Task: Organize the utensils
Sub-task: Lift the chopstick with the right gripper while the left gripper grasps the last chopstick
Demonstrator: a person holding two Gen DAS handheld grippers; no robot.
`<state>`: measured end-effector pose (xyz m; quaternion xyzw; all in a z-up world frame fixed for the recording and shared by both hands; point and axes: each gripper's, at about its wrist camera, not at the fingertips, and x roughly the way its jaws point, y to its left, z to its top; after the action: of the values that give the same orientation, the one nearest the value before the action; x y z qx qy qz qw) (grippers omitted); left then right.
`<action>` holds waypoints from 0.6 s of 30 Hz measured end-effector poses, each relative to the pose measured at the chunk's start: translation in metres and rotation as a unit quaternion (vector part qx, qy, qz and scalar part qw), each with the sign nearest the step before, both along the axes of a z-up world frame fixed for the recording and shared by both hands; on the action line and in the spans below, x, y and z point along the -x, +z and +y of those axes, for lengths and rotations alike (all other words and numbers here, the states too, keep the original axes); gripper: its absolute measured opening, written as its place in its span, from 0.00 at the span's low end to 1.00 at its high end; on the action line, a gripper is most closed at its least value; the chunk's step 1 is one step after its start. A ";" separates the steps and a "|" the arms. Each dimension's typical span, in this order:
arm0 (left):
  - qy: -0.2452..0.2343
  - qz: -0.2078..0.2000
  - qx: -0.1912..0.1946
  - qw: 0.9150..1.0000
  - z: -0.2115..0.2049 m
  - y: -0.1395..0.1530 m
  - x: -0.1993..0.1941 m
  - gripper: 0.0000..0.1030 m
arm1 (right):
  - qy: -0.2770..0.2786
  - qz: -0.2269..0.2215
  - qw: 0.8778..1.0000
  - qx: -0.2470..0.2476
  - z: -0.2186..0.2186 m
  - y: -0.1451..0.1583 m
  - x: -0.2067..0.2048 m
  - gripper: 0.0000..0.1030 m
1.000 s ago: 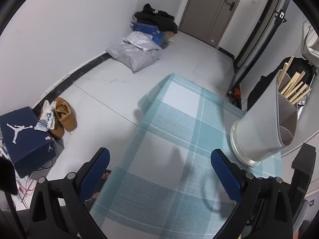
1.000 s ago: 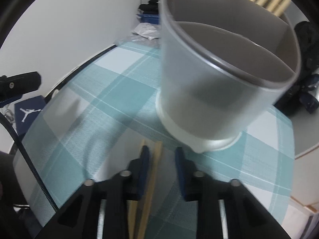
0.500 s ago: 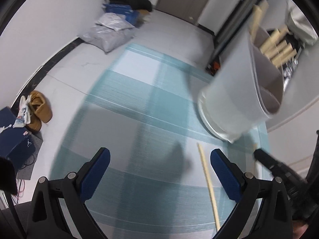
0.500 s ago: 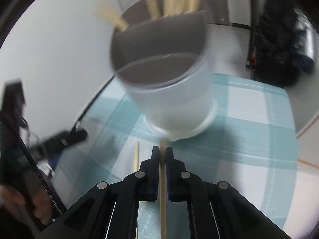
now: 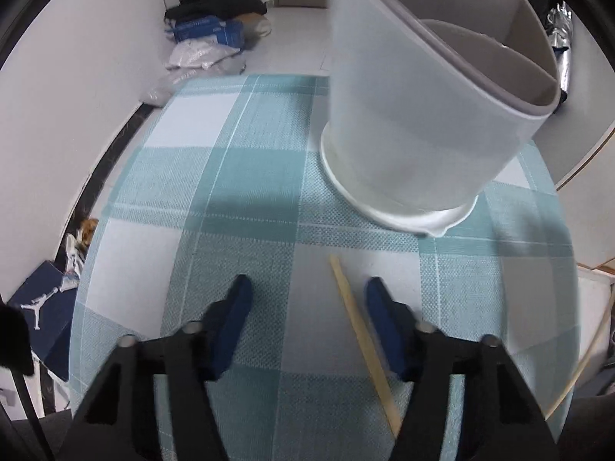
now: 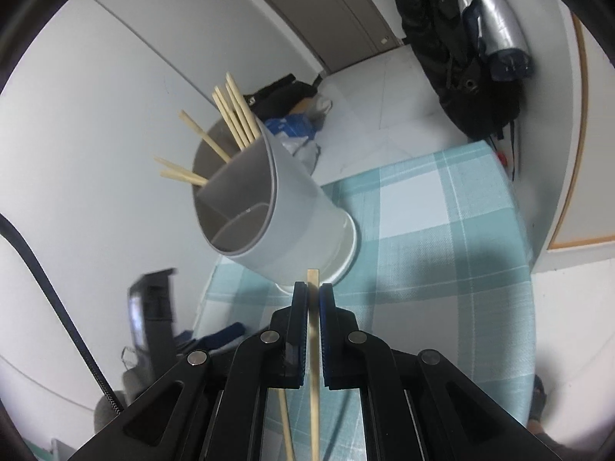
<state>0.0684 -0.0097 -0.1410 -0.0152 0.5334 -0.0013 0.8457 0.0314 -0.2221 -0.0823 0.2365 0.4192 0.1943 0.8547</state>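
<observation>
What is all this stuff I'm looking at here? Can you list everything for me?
Utensil holder: one, grey with a white base, divided inside, standing on the cloth.
Chopsticks in the holder: about seven, pale wood, sticking out of the back compartment.
Loose chopstick: one, pale wood, flat on the cloth between the left fingers.
Held chopstick: one, pale wood, clamped in the right gripper.
Cloth: one, teal and white check, covering the table.
Shoebox: one, dark blue, on the floor.
Pile of bags and clothes: by the far wall; count unclear.
Left gripper: black with blue pads, open.
Right gripper: black with blue pads, shut.
</observation>
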 end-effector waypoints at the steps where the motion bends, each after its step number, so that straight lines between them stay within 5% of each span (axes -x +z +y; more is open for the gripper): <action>1: 0.004 -0.001 0.000 1.000 0.000 0.001 0.001 0.36 | -0.001 -0.002 1.000 0.000 0.001 0.003 0.000 0.05; 3: 0.006 -0.003 0.004 1.000 -0.003 0.001 0.001 0.11 | -0.002 -0.010 1.000 -0.002 -0.002 0.008 0.004 0.05; 5: 0.014 0.000 0.022 1.000 -0.003 0.000 0.002 0.05 | -0.004 -0.018 1.000 0.007 -0.006 0.010 0.007 0.05; 13: 0.046 -0.012 0.077 0.996 0.008 0.005 -0.002 0.02 | 0.023 -0.046 0.997 0.063 0.004 0.017 0.024 0.05; 18: 0.040 -0.064 0.100 0.992 0.003 0.035 0.010 0.02 | 0.037 -0.089 0.991 0.091 0.013 0.030 0.036 0.05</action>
<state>0.0585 -0.0072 -0.1058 -0.1205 0.4743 -0.0218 0.8718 -0.0051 -0.2095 -0.0522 0.1242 0.3659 0.2075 0.8987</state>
